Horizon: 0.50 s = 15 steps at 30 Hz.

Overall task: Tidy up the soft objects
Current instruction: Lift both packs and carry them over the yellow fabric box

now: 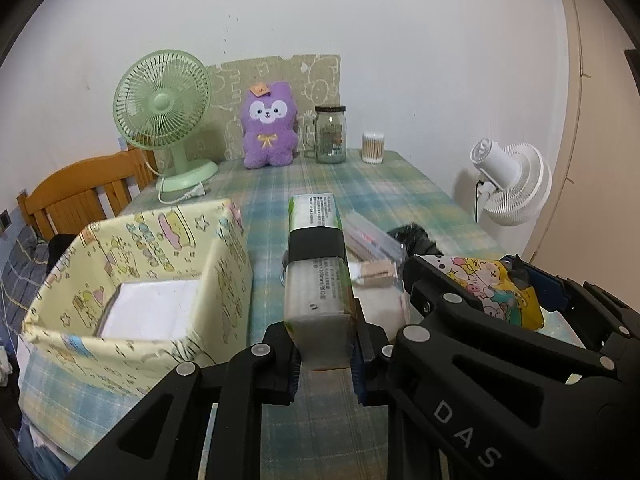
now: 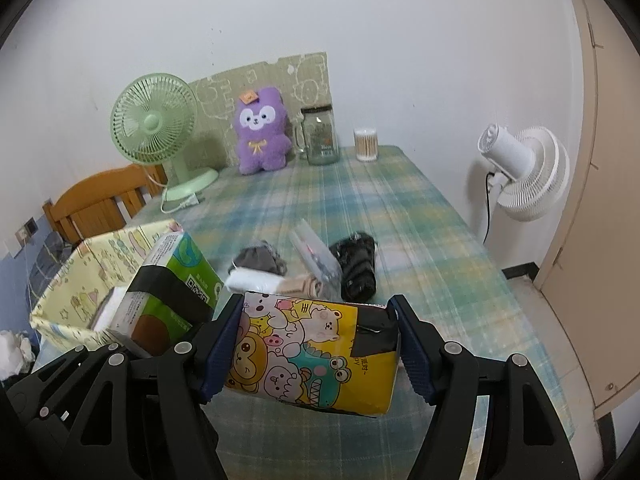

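My left gripper [image 1: 325,354] is shut on the near end of a green and white tissue pack [image 1: 316,264] with a black band, held above the table; the same green pack [image 2: 168,292] shows at the left of the right wrist view. My right gripper [image 2: 318,354] is shut on a yellow cartoon-print tissue pack [image 2: 312,352], also lifted; that yellow pack [image 1: 496,288] appears at the right of the left wrist view. A pale yellow fabric bin [image 1: 132,280] with something white inside stands left of the green pack.
On the plaid tablecloth [image 2: 400,208] lie a black bundle [image 2: 358,264], a grey bundle [image 2: 260,260], a clear pouch [image 2: 316,256] and a white folded item [image 2: 252,280]. At the back stand a green fan [image 1: 164,112], purple plush [image 1: 270,128], glass jar [image 1: 330,134] and cotton-swab tub [image 1: 373,147]. A white fan [image 2: 520,172] stands right.
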{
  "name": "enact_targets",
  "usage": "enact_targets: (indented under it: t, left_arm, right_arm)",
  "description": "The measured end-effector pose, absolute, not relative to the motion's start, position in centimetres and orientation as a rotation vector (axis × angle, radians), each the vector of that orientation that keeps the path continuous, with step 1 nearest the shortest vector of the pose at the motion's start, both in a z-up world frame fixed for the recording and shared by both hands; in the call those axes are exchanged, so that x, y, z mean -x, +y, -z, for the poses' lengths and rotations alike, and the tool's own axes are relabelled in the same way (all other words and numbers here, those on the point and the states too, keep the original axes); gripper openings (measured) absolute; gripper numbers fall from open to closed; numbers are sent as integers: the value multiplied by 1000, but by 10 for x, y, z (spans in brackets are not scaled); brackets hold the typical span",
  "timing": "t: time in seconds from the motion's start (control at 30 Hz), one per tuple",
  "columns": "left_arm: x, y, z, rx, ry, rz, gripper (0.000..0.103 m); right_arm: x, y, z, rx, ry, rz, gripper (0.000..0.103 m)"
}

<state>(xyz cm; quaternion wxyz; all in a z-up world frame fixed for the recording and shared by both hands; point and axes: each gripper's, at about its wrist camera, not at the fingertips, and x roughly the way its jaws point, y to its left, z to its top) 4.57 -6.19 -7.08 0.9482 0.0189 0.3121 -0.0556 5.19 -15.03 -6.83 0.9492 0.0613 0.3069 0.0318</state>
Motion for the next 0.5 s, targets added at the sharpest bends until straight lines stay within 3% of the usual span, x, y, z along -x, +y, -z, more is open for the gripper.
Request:
enact_targets:
  t: [0.5]
  left_arm:
    - [-51, -50, 32, -35, 585, 106, 19]
  right_arm:
    - [-55, -137, 27, -110, 568, -78, 74]
